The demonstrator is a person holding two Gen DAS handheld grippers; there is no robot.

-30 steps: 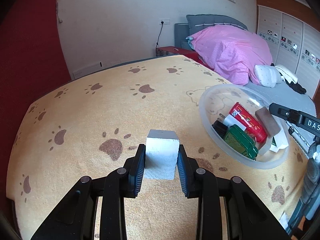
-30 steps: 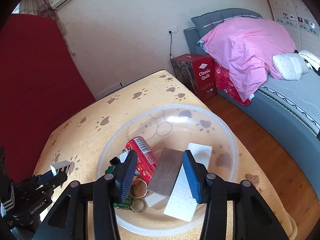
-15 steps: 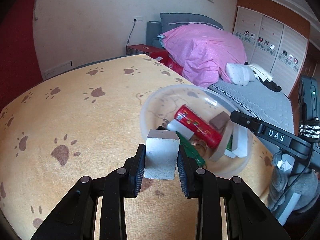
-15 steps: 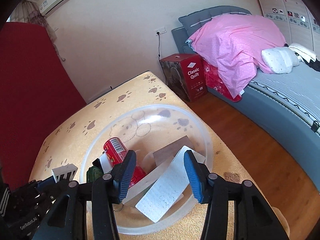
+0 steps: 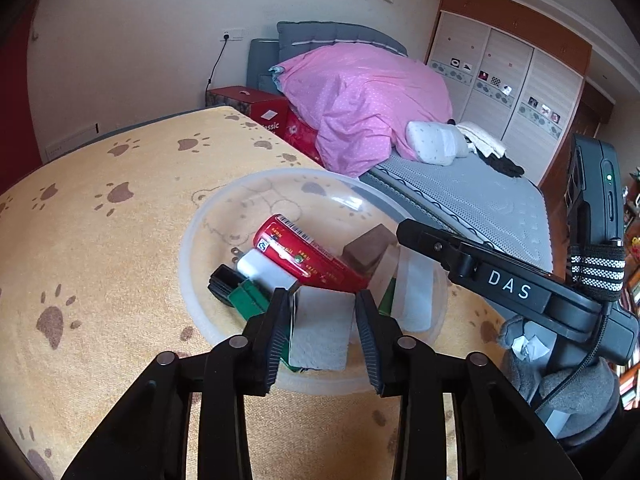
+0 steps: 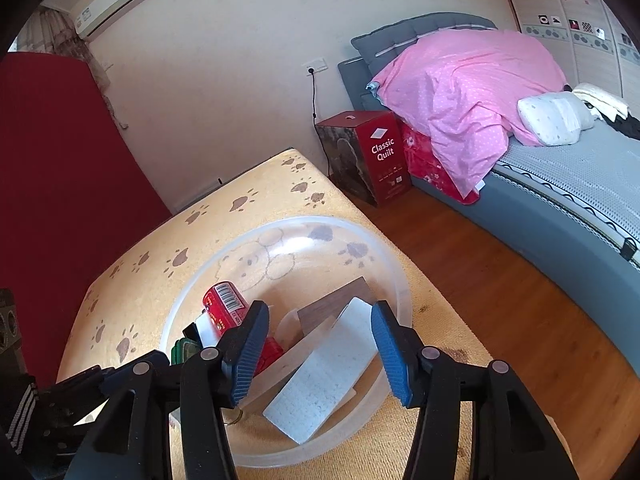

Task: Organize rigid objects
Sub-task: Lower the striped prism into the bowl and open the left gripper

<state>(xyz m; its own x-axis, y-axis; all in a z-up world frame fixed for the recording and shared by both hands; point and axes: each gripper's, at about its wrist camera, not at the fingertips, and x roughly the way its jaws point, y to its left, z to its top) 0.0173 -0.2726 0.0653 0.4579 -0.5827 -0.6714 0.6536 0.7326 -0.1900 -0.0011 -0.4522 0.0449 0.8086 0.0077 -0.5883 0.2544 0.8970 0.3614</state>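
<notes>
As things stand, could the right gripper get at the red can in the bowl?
Probably yes. The right gripper, jaws opening with nothing gripped, hangs over the clear bowl. The red can lies just left of its left finger, top exposed. The brown block and white slab sit to the right.

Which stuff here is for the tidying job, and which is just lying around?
For the job: bowl, white block between the opening left claw, red can, brown block, white slab.
Lying around: pink quilt, red box, pillow.
</notes>
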